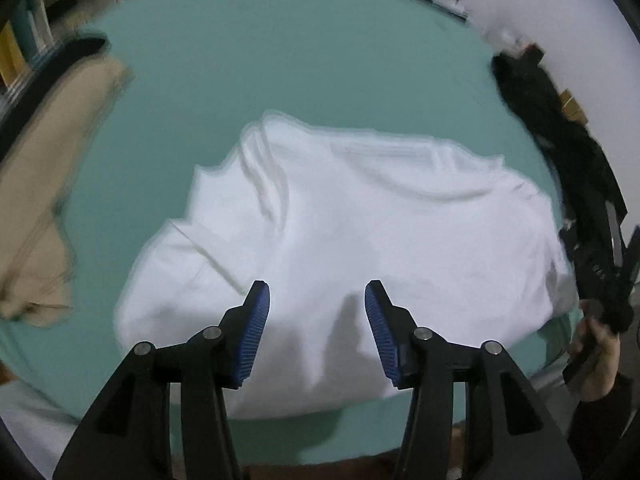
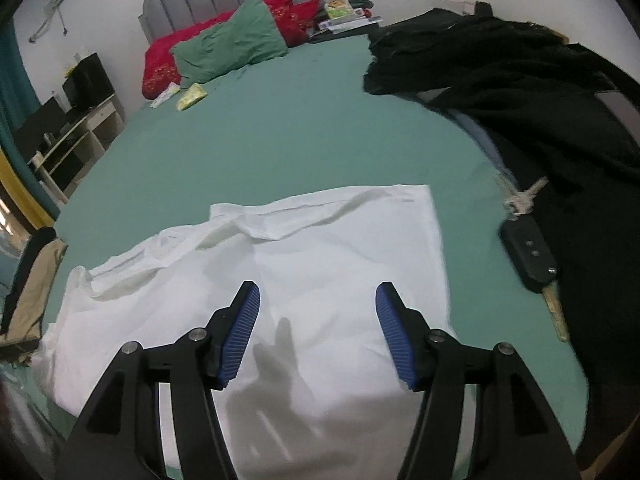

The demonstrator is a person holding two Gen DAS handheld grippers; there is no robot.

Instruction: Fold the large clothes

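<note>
A white garment (image 1: 360, 240) lies partly folded and rumpled on the green bed sheet (image 1: 280, 60). It also shows in the right wrist view (image 2: 340, 248), with a straight folded edge at its far right. My left gripper (image 1: 317, 300) is open and empty, hovering above the garment's near part. My right gripper (image 2: 318, 304) is open and empty, above the garment's near right part. In the left wrist view the right gripper's handle and the hand holding it (image 1: 600, 344) appear at the far right edge.
A tan garment (image 1: 44, 200) lies at the left, also in the right wrist view (image 2: 32, 292). A black clothes pile (image 2: 520, 100) lies at the right. A car key with keyring (image 2: 532, 256) rests beside it. Green and red pillows (image 2: 228, 48), packets and a headboard are far back.
</note>
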